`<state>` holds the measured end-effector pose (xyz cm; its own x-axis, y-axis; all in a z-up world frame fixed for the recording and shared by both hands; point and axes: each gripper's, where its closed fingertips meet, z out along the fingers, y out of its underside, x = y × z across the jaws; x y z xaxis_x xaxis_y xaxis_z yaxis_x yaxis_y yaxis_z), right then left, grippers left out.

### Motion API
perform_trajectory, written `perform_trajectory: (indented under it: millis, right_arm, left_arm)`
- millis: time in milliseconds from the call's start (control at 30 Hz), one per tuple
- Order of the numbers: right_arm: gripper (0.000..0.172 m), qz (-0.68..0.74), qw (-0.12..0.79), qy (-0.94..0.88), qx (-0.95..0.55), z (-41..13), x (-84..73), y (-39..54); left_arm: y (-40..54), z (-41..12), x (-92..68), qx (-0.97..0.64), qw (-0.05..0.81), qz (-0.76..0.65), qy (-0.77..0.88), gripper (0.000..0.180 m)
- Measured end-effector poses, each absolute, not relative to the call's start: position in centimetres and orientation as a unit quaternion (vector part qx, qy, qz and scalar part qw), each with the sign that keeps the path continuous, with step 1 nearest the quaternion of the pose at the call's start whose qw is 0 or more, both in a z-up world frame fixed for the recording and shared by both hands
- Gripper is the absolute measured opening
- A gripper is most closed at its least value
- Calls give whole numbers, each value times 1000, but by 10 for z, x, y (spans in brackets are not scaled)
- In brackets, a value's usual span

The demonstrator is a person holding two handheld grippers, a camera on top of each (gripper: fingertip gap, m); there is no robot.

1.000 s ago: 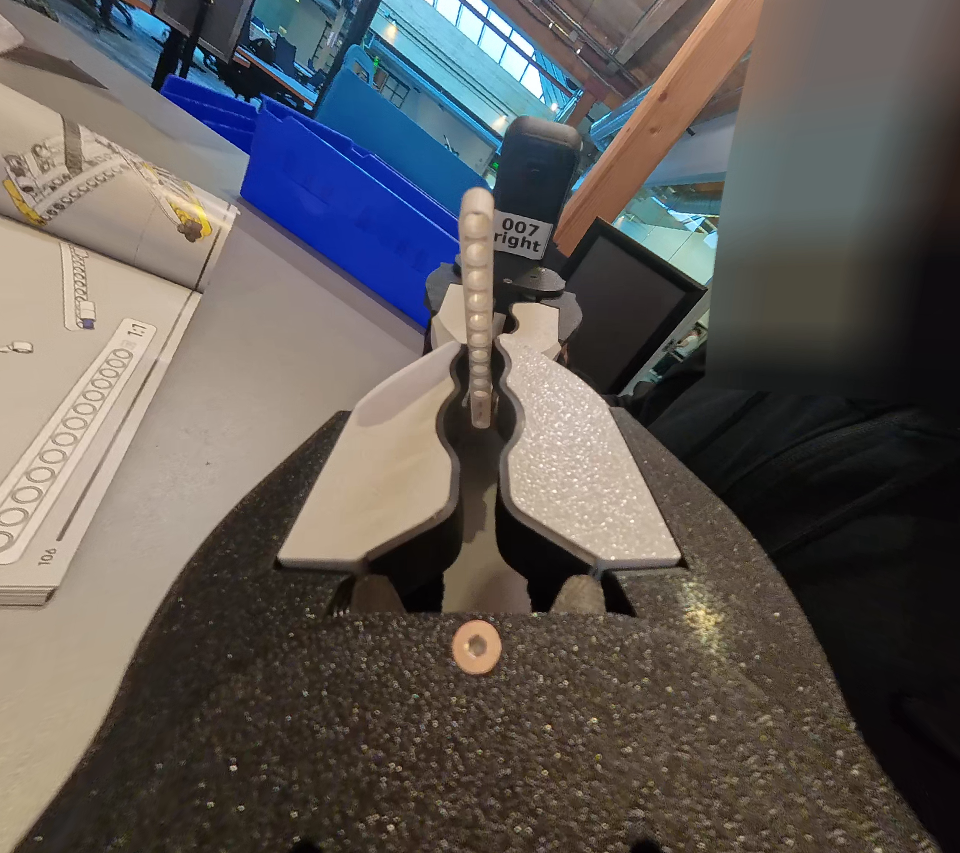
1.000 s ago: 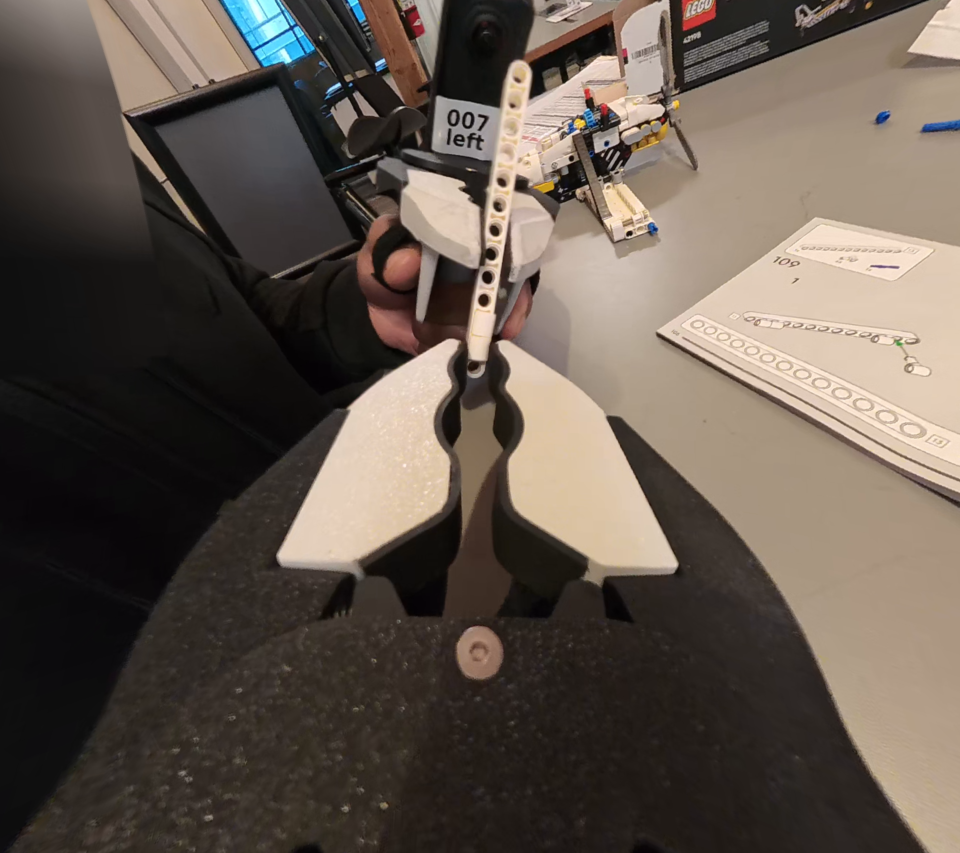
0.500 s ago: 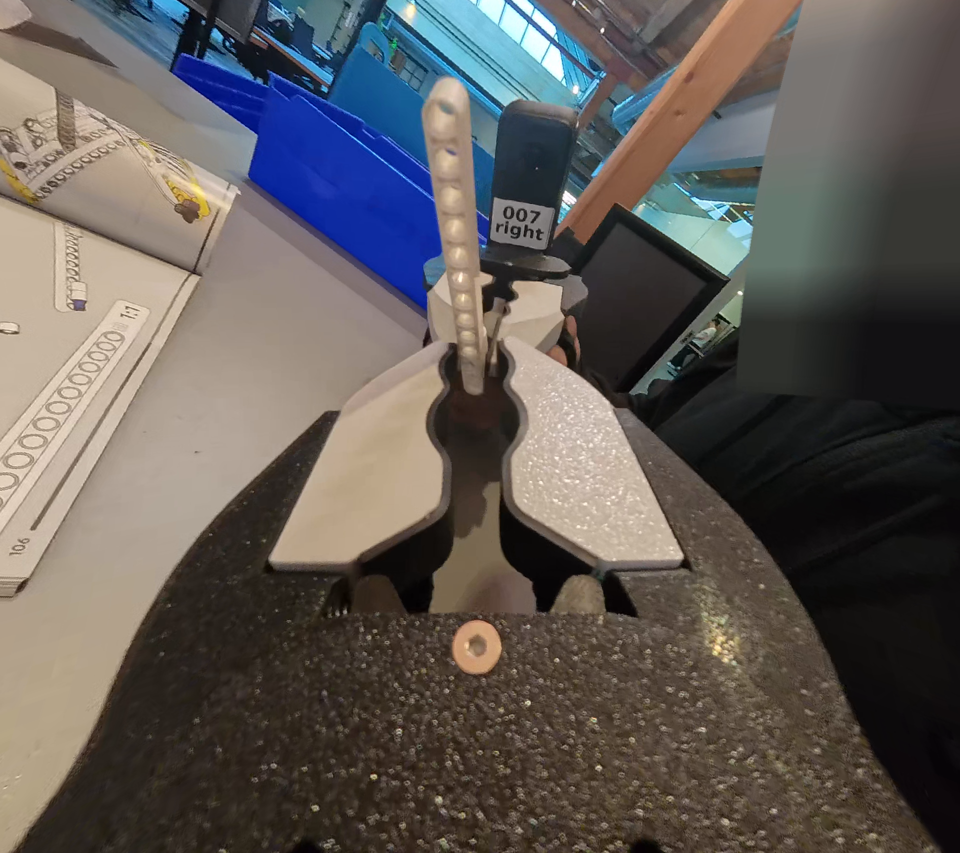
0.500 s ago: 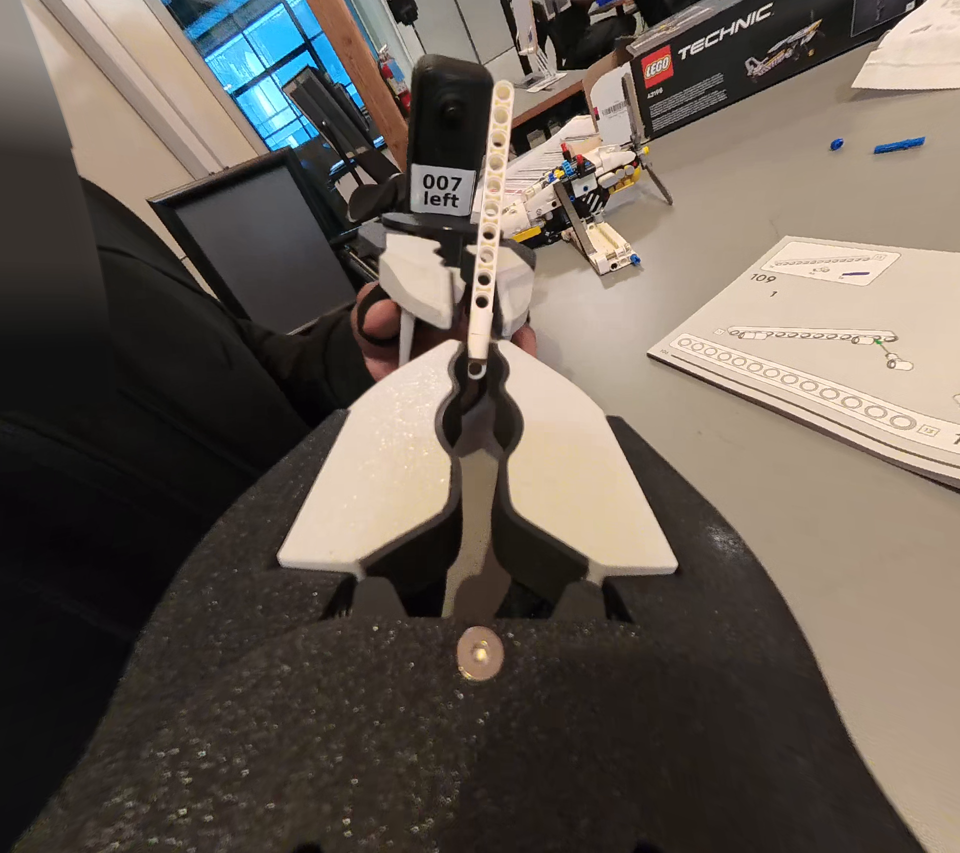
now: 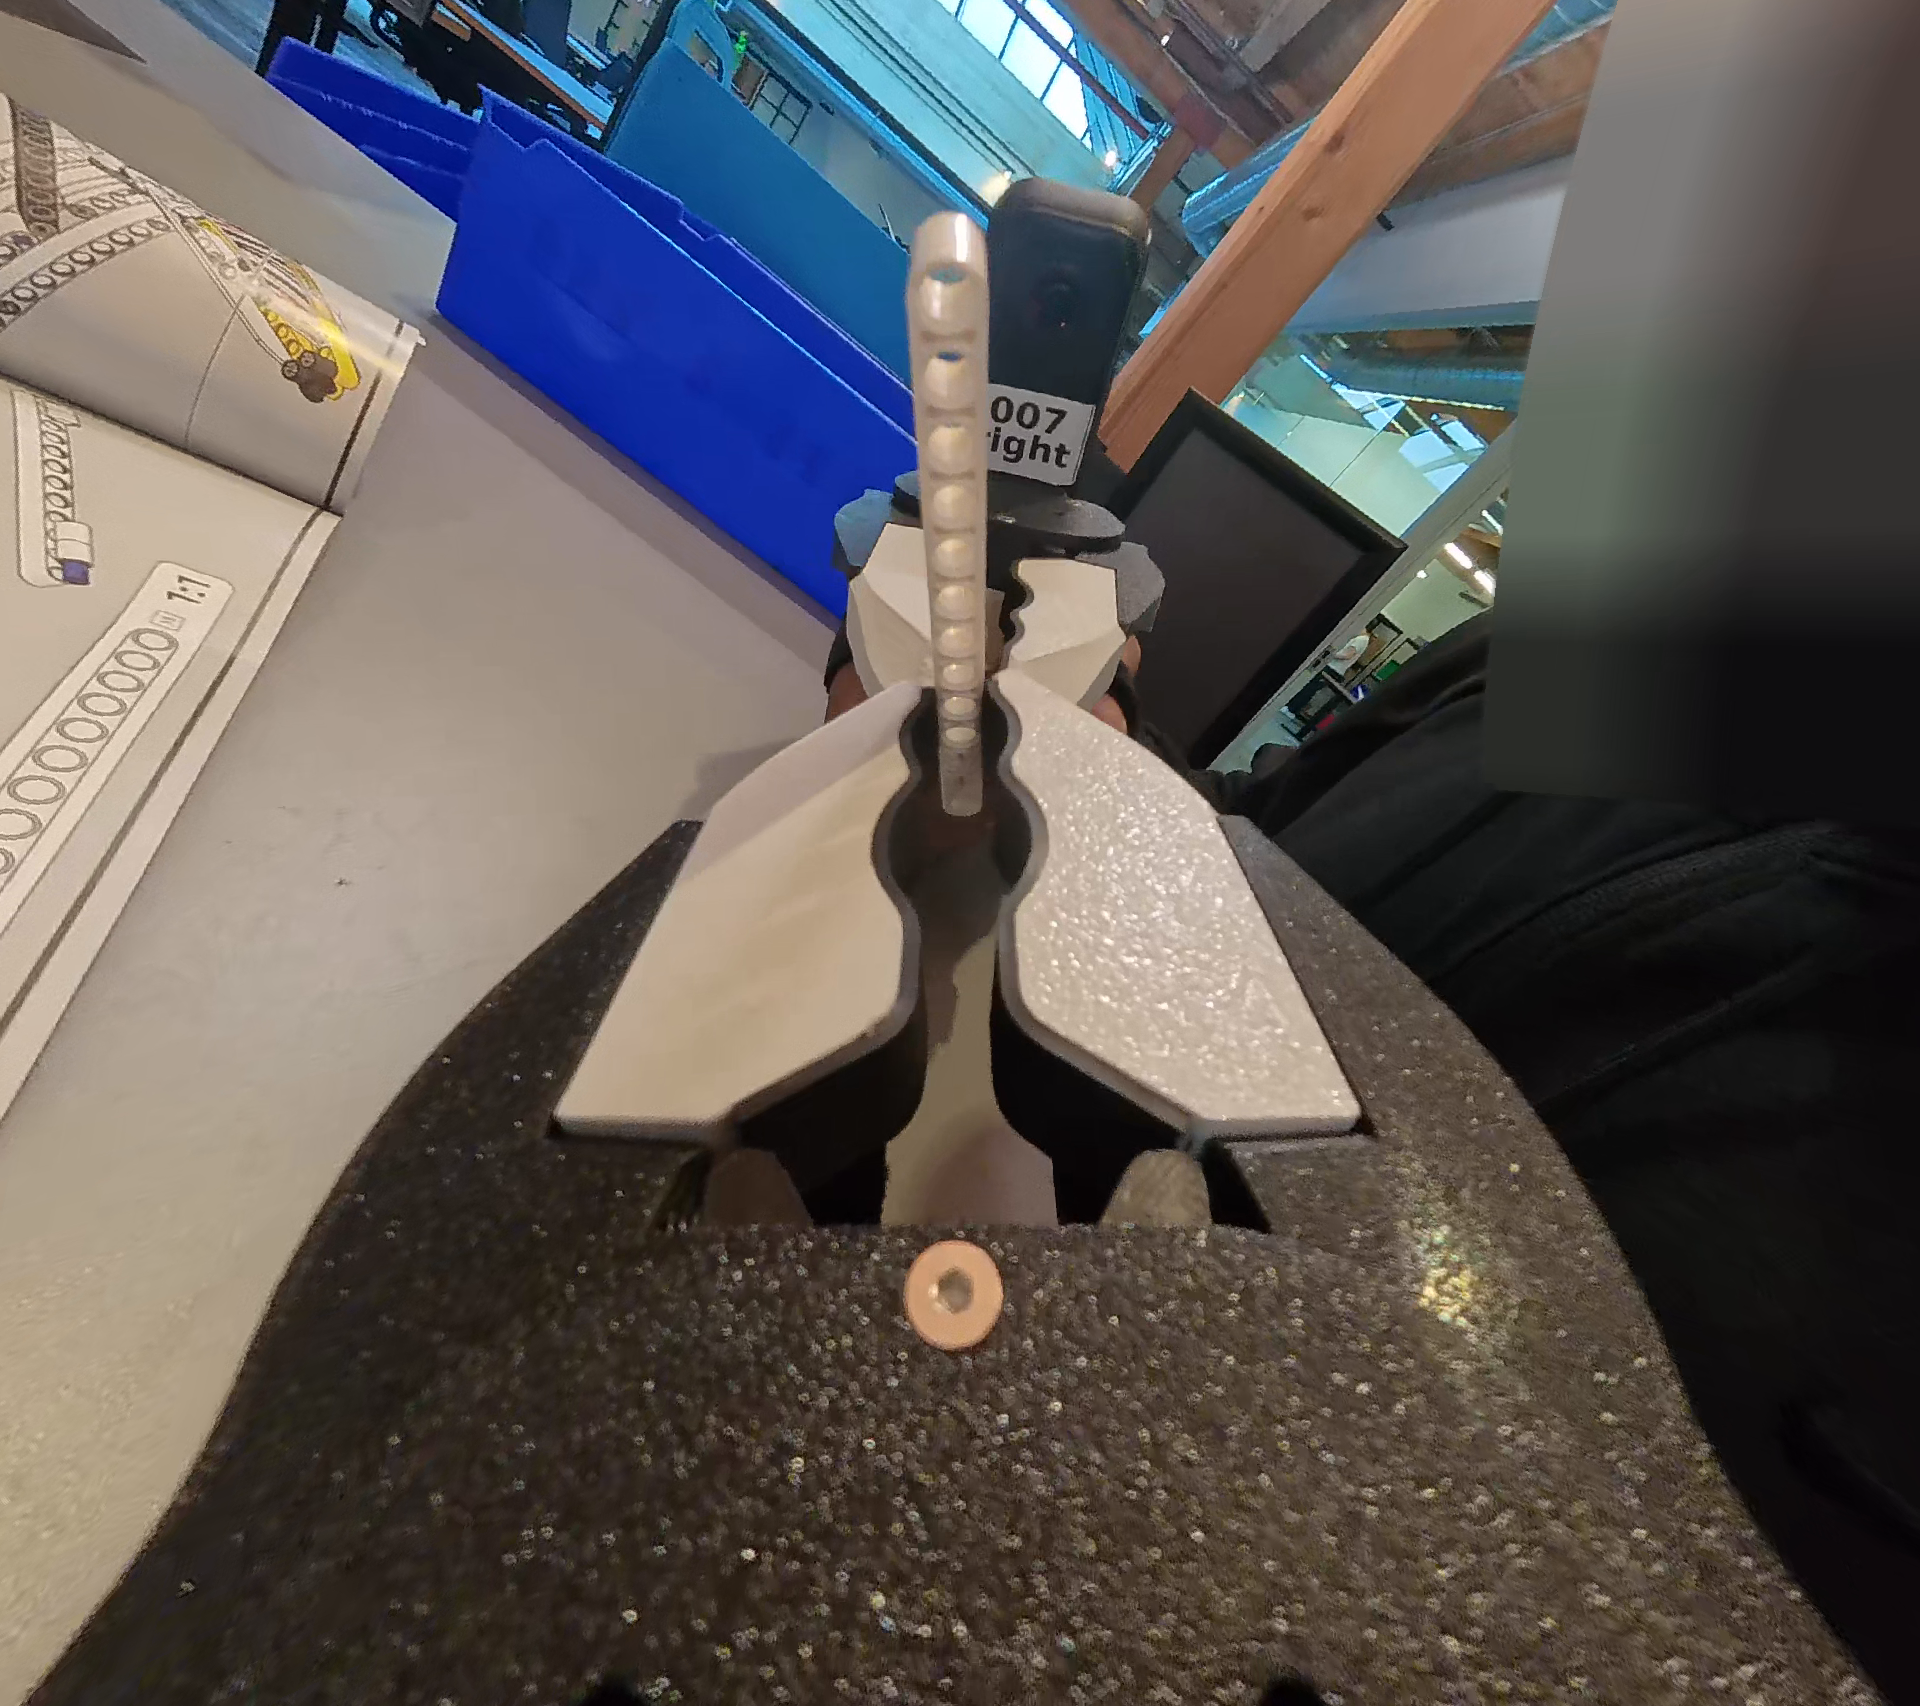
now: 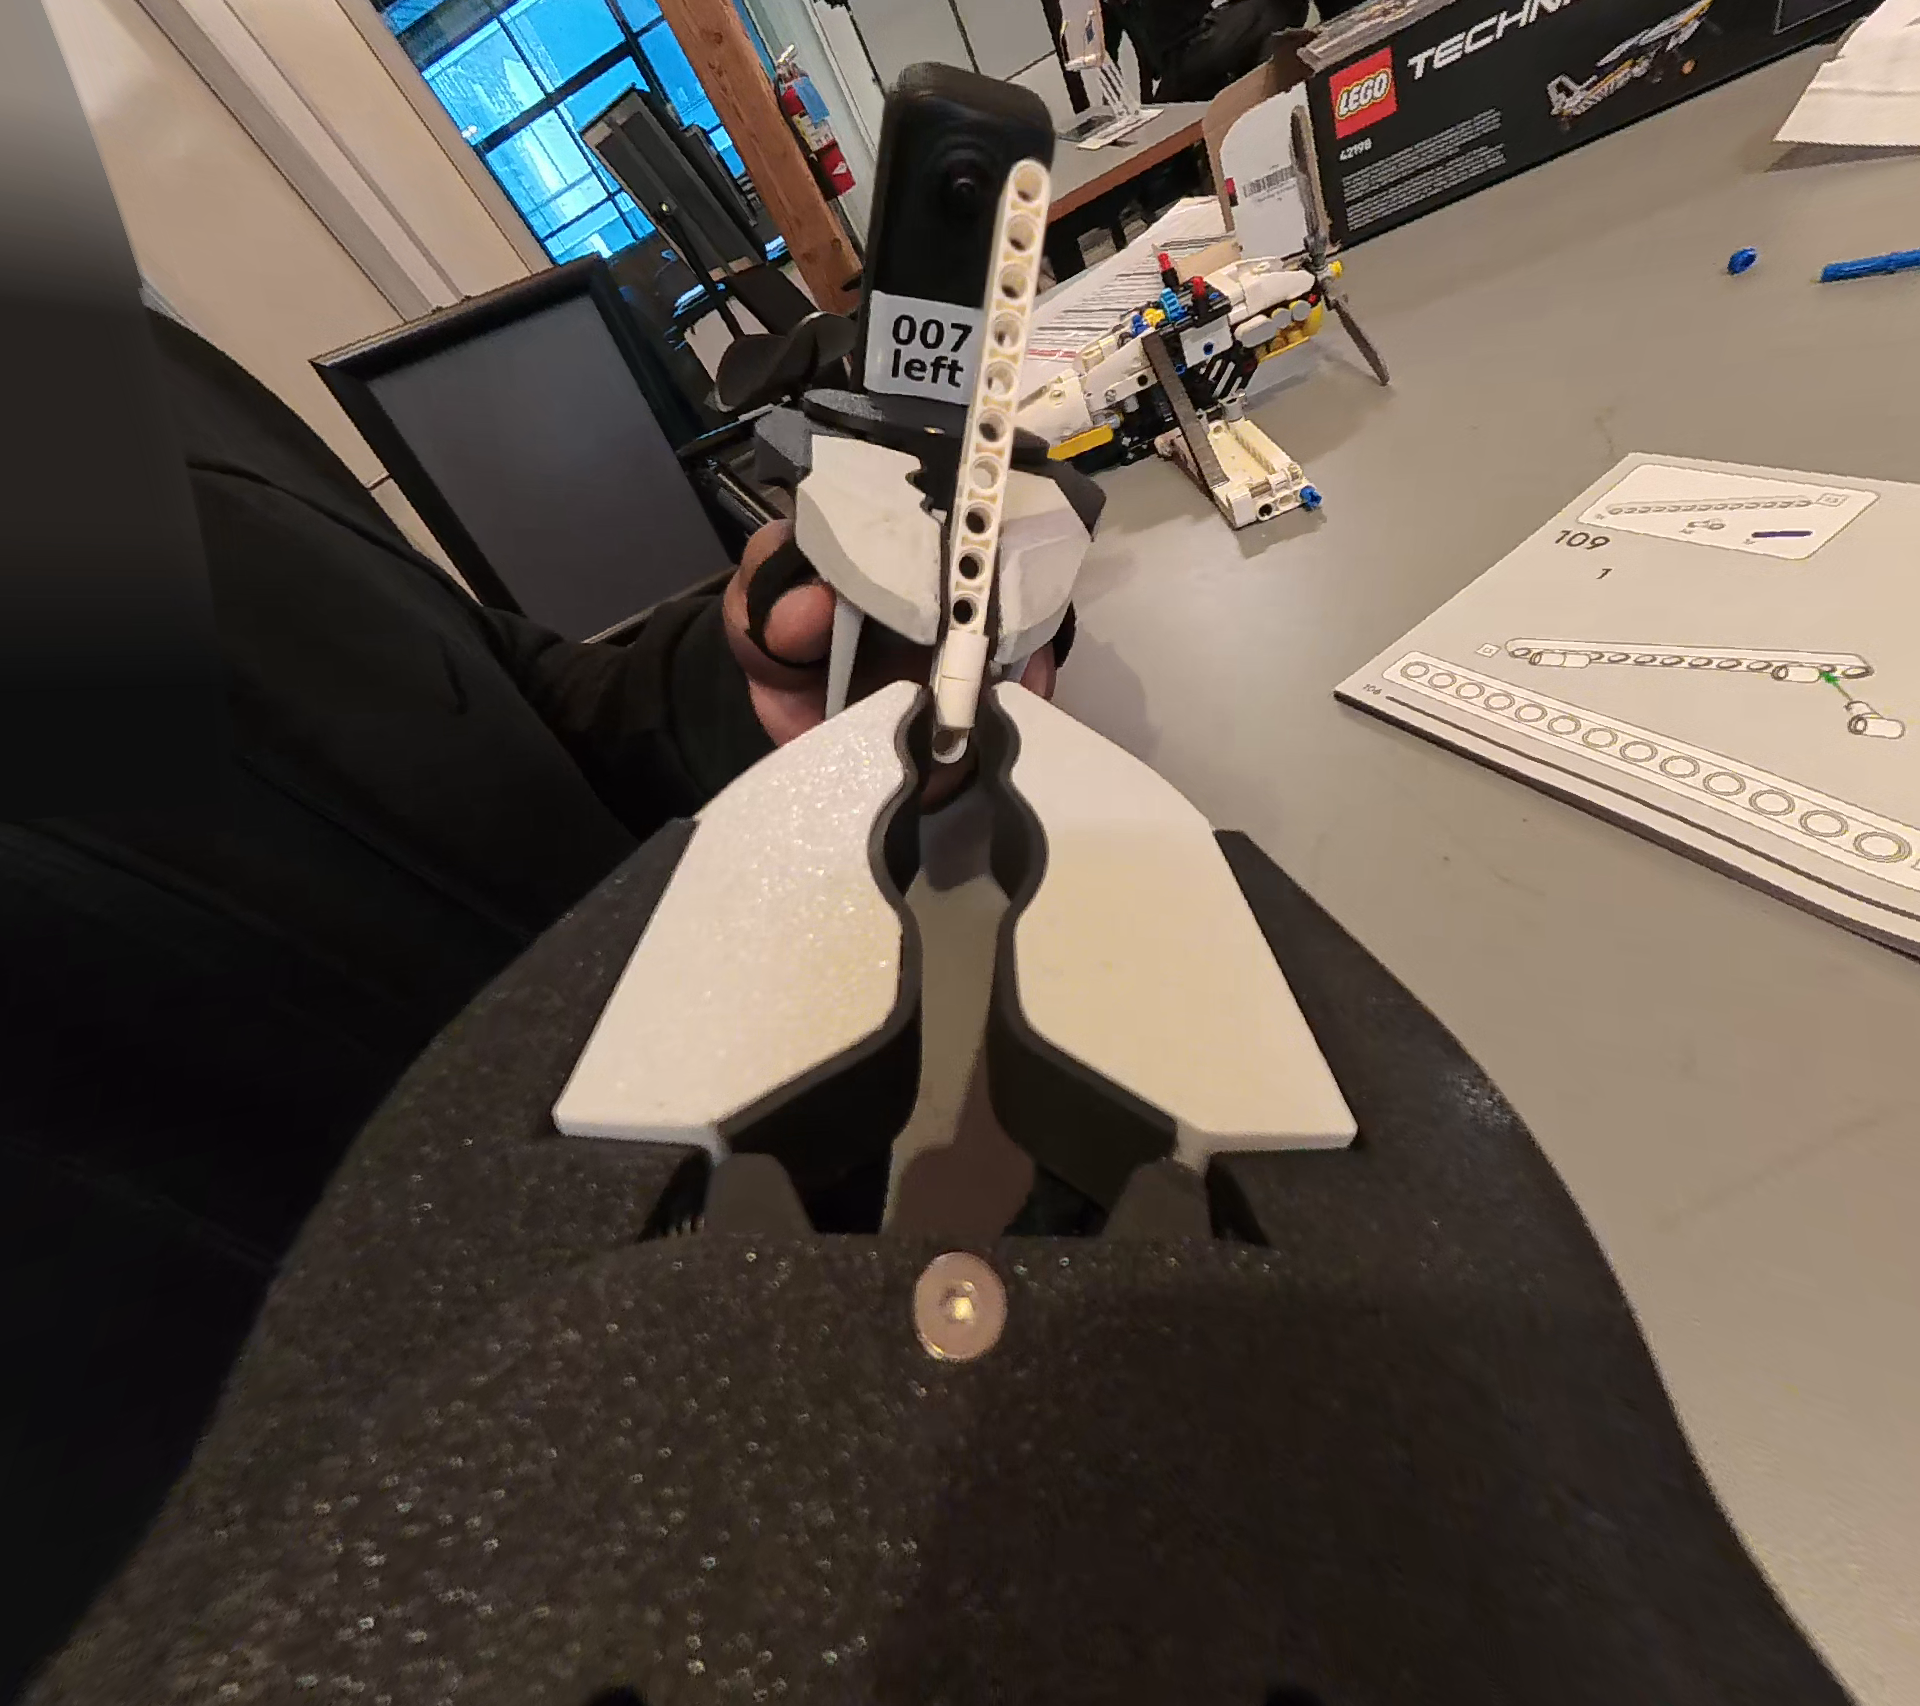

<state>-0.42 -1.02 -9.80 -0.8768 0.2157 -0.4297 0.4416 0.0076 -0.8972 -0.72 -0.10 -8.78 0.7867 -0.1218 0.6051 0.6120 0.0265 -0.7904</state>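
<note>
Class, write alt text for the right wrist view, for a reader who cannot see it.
A white holed toy-brick beam stands upright between the tips of the right gripper, with the left gripper facing it close behind. On the grey table beyond lie an open instruction booklet, a part-built brick aircraft model and a dark set box.

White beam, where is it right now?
The white beam stands upright between the two claws over the grey table, one end at the left claw, the right claw just beyond.
</note>
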Motion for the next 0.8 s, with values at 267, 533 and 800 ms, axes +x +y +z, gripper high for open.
perform_trajectory:
  millis: [267, 533, 800]
  right_arm:
    - [7, -661, 102, 709, 223, -98, 1, -11]
    - [6, -641, -23, 748, 170, -100, 0, -9]
    - [6, -605, -136, 777, 103, -100, 0, -8]
  left_arm:
    - [-1, -89, -2, -655, 687, -261, -174, 8]
    - [0, -91, -5, -631, 660, -339, -226, 8]
    - [1, -92, -6, -606, 644, -393, -252, 8]
